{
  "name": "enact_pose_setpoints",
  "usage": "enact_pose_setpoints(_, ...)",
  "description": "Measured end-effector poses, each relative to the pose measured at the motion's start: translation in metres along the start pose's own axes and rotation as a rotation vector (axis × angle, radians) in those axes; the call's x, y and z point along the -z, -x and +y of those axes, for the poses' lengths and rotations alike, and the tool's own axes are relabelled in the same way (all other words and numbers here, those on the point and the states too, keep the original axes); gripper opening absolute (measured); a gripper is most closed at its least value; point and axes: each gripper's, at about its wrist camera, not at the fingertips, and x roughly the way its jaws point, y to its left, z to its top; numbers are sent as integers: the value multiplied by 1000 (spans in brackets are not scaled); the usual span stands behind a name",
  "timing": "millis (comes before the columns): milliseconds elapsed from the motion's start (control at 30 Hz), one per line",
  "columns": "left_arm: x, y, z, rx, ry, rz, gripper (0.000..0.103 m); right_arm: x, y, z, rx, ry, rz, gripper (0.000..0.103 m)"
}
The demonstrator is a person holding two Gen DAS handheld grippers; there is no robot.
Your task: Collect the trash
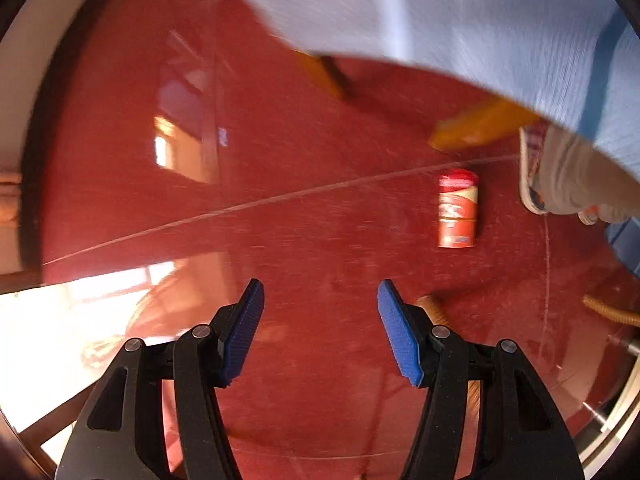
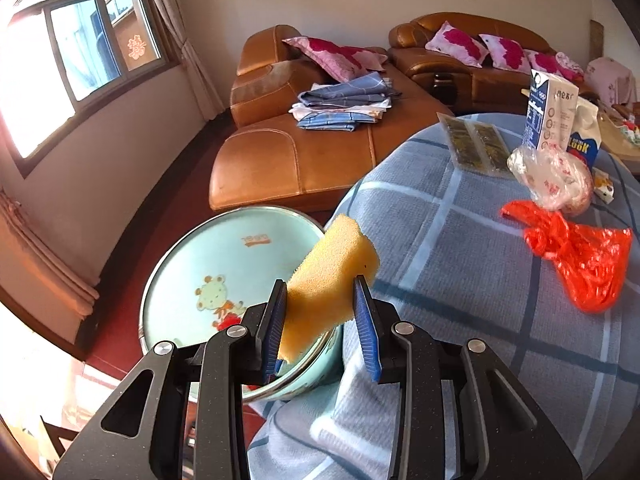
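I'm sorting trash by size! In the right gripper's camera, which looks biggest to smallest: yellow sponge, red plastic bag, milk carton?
1. red plastic bag
2. yellow sponge, nearly the same; it's closest, so unsure
3. milk carton, farthest away

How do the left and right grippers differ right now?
The left gripper stands open with nothing between its pads; the right gripper is shut on a yellow sponge. The left one looks down at the red floor, with a red can lying ahead; the right one looks across a checked tablecloth, above a light blue basin. Both have blue pads on black fingers.
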Motion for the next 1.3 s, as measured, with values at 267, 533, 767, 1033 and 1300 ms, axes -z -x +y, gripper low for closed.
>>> enact_pose_setpoints(267,-36,-79,-71,8,-48,27,60,-25,-17,-18,57,-21,1,34)
enact_pose_setpoints(533,-41,-113,-90,81,-132,54,58,-41,-39,-26,99,-20,-5,34)
enact_pose_setpoints(767,-44,-127,-125,118,-319,91,69,-39,-65,-26,112,-22,44,34)
enact_pose_setpoints(1033,-42,-160,-150,108,-408,164,74,-43,-70,-23,134,-3,47,34)
enact_pose_setpoints(1300,-31,-143,-158,192,-455,120,37,-42,-72,-17,148,2,41,34)
